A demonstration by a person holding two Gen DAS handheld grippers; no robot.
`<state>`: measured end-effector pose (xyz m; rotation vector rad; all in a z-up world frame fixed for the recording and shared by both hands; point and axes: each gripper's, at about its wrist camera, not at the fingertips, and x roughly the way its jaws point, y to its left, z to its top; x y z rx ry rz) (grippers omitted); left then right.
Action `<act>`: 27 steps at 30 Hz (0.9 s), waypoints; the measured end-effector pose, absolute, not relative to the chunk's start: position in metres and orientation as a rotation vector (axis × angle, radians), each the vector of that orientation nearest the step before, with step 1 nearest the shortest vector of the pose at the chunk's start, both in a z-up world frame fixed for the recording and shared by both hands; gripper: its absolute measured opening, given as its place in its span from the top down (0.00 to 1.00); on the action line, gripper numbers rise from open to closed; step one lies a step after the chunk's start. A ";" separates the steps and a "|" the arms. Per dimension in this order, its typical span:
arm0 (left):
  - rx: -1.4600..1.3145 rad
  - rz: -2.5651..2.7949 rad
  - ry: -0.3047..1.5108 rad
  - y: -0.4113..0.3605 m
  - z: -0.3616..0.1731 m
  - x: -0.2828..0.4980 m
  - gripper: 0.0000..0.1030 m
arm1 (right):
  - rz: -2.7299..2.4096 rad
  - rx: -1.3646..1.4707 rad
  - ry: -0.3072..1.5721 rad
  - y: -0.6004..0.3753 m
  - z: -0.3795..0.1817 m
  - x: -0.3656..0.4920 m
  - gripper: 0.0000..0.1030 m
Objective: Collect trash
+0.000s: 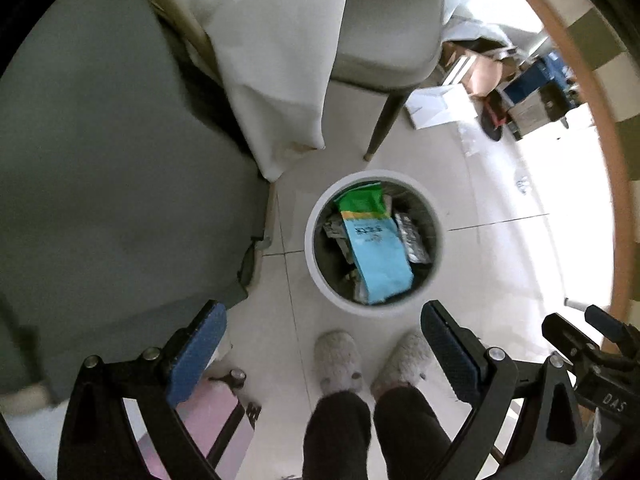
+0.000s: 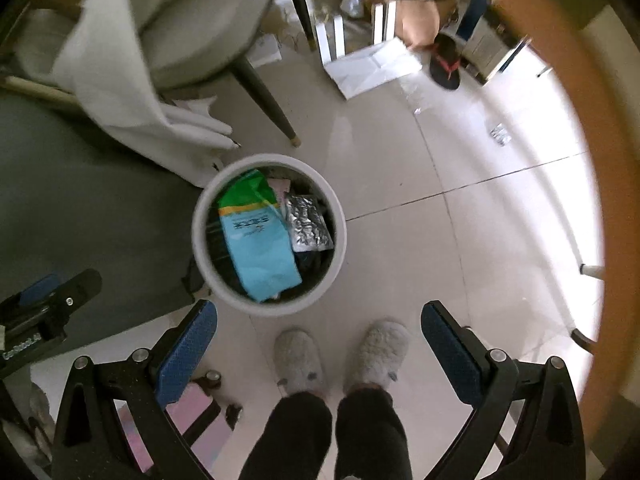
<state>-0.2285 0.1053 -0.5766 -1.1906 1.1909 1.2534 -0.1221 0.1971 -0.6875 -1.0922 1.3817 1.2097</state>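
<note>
Inside the white bin (image 1: 316,216) on the floor, just beyond the slippers, lies a blue-green pouch (image 1: 376,240), likely light, crinkly and slippery, best pinched at a flat edge, while left tool (image 1: 324,328) and right tool (image 2: 320,326) hang spread and empty above.

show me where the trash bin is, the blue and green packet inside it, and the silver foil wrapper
trash bin (image 2: 199,236): right wrist view, on the white rim's left side.
blue and green packet (image 2: 260,252): right wrist view, on its light blue lower half.
silver foil wrapper (image 2: 308,224): right wrist view, on the middle of the crinkled foil.
</note>
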 end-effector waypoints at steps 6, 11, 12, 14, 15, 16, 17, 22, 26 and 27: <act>-1.158 1.229 1.138 0.073 -0.450 -0.219 0.03 | 1.285 -1.070 1.362 0.175 -0.553 -0.116 0.00; -1.138 1.192 1.083 0.046 -0.358 -0.210 0.03 | 1.357 -1.029 1.371 0.156 -0.444 -0.109 0.00; -1.139 1.181 1.064 0.040 -0.340 -0.208 0.03 | 1.370 -1.021 1.370 0.153 -0.425 -0.107 0.00; -1.145 1.153 1.020 0.027 -0.298 -0.204 0.03 | 1.401 -1.004 1.362 0.147 -0.384 -0.104 0.00; -1.146 1.142 1.000 0.023 -0.282 -0.203 0.03 | 1.421 -0.991 1.360 0.143 -0.358 -0.100 0.00; -1.142 1.134 0.979 0.019 -0.268 -0.202 0.03 | 1.433 -0.978 1.362 0.141 -0.344 -0.099 0.00; -1.135 1.129 0.960 0.014 -0.254 -0.200 0.03 | 1.453 -0.959 1.357 0.137 -0.321 -0.096 0.00; -1.131 1.095 0.848 -0.004 -0.189 -0.202 0.03 | 1.528 -0.903 1.305 0.121 -0.242 -0.087 0.00; -1.112 1.083 0.794 -0.018 -0.152 -0.203 0.03 | 1.571 -0.866 1.305 0.107 -0.199 -0.083 0.00; -1.099 1.080 0.781 -0.022 -0.142 -0.203 0.03 | 1.581 -0.860 1.304 0.103 -0.190 -0.083 0.00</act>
